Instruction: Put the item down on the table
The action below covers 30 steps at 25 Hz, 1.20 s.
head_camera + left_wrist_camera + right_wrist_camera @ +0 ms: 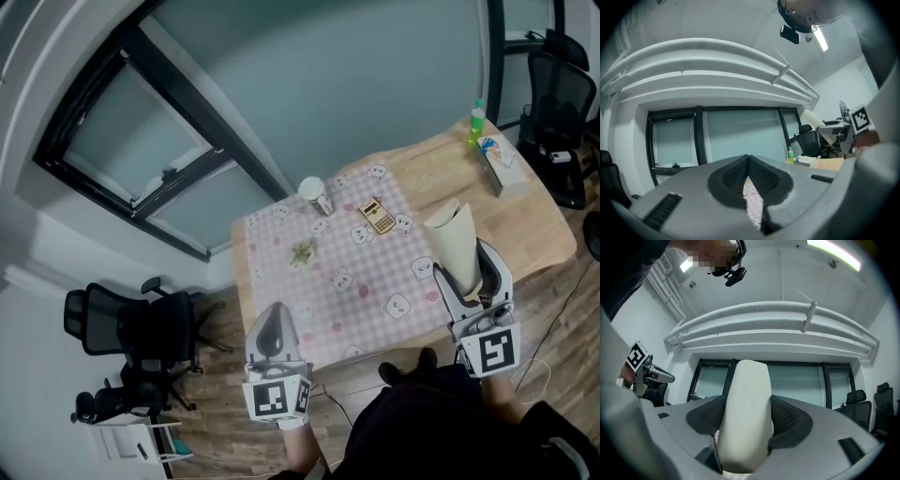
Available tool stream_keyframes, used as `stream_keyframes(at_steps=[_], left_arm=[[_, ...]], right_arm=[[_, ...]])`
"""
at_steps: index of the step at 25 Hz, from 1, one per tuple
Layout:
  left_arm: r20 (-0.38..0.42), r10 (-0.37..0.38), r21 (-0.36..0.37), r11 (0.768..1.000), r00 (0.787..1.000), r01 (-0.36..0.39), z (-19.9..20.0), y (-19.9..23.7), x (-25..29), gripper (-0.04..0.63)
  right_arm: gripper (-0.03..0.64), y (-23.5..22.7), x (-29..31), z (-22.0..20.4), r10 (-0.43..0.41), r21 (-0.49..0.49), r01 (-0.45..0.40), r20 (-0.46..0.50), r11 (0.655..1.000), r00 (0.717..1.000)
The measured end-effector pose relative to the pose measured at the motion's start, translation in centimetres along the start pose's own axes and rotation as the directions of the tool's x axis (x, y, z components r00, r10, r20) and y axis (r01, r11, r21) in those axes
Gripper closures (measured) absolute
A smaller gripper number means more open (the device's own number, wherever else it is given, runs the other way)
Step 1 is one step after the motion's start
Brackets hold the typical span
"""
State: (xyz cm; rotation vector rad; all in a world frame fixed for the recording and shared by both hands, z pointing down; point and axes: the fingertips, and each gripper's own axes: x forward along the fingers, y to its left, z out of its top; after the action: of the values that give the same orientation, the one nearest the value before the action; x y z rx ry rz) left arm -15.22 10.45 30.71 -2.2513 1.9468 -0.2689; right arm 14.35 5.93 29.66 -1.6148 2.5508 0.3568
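The light wooden bench (441,173), partly under a pink checked cloth printed with small faces (328,281), fills the centre. At five o'clock, the right claw (473,277) clamps a cream-white tapered tube (453,239), possibly rolled paper, over the cloth's edge. At seven o'clock, the left claw (272,323) is closed and empty.

On the table (534,234), a calculator (378,217) lies right of a cup (314,195); a bottle (477,122) stands behind a box (497,164).
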Motion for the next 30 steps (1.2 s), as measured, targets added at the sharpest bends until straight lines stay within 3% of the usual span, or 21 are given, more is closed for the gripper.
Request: stream_keyframes(at_steps=[6, 10, 13, 16, 20, 30], left_arm=[[0.001, -0.006, 0.006, 1.0, 1.0, 0.006, 0.1, -0.5, 0.1, 0.6], [0.0, -0.013, 0.008, 1.0, 1.0, 0.013, 0.4, -1.3, 0.3, 0.6], [-0.001, -0.02, 0.005, 1.0, 1.0, 0.02, 0.5, -2.0, 0.4, 0.6], [-0.013, -0.035, 0.016, 0.999, 0.999, 0.036, 0.6, -2.7, 0.5, 0.6], [-0.021, -0.021, 0.017, 1.0, 1.0, 0.021, 0.4, -2.5, 0.5, 0.6], [-0.024, -0.015, 0.02, 1.0, 1.0, 0.015, 0.7, -3.1, 1.2, 0.6]], right_arm=[[0.31, 0.0, -0.2, -0.4, 0.014, -0.016, -0.014, -0.019, 1.0, 1.0], [0.311, -0.6, -0.8, -0.5, 0.006, 0.024, -0.006, -0.015, 1.0, 1.0], [0.318, -0.7, 0.2, -3.0, 0.021, -0.009, -0.022, -0.047, 1.0, 0.999], [0.322, -0.5, 3.0, -5.6, 0.042, 0.056, -0.038, -0.078, 0.998, 0.996], [0.322, -0.5, 4.0, -5.3, 0.054, 0.099, -0.048, -0.059, 0.994, 0.997], [0.322, -0.1, 3.4, -5.8, 0.086, 0.09, -0.079, -0.081, 0.993, 0.993]])
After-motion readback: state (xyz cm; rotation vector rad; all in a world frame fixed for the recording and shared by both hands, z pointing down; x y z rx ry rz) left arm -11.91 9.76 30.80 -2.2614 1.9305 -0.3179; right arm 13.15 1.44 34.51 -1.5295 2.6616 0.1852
